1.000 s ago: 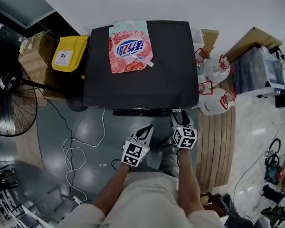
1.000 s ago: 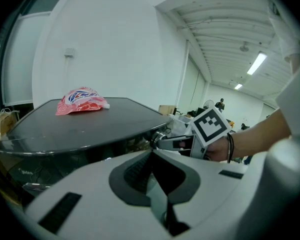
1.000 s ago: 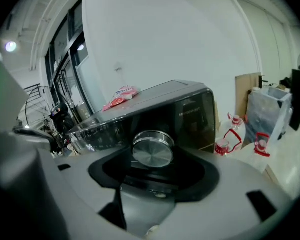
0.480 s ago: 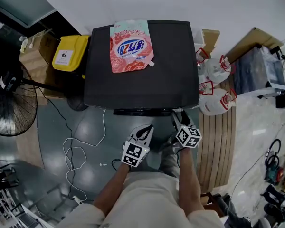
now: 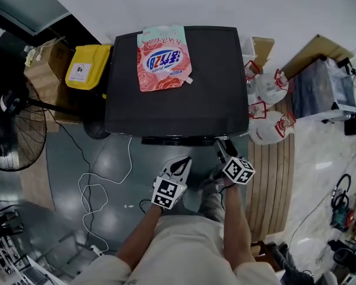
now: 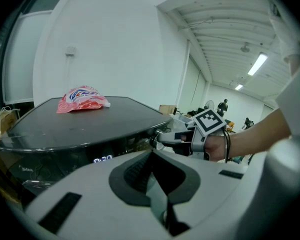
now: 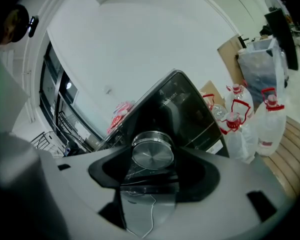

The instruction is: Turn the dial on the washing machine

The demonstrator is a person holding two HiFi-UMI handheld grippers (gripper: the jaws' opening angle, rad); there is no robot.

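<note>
While my right gripper [image 5: 220, 145] clamps the silver dial [image 7: 152, 154] at the near right corner of the washing machine [image 5: 178, 94], my left gripper [image 5: 181, 162] hangs off to the left, jaws pressed together on nothing. Risk now: my pads only pinch that smooth rim, so more twist could make them skid and leave the dial behind, or I overshoot the setting. Against a second ago, my right gripper has rolled about the dial and drifted right; the left hasn't budged.

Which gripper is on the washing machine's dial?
The right gripper: its jaws grip the round silver dial. The left gripper hangs short of the black washing machine, shut and empty.
</note>
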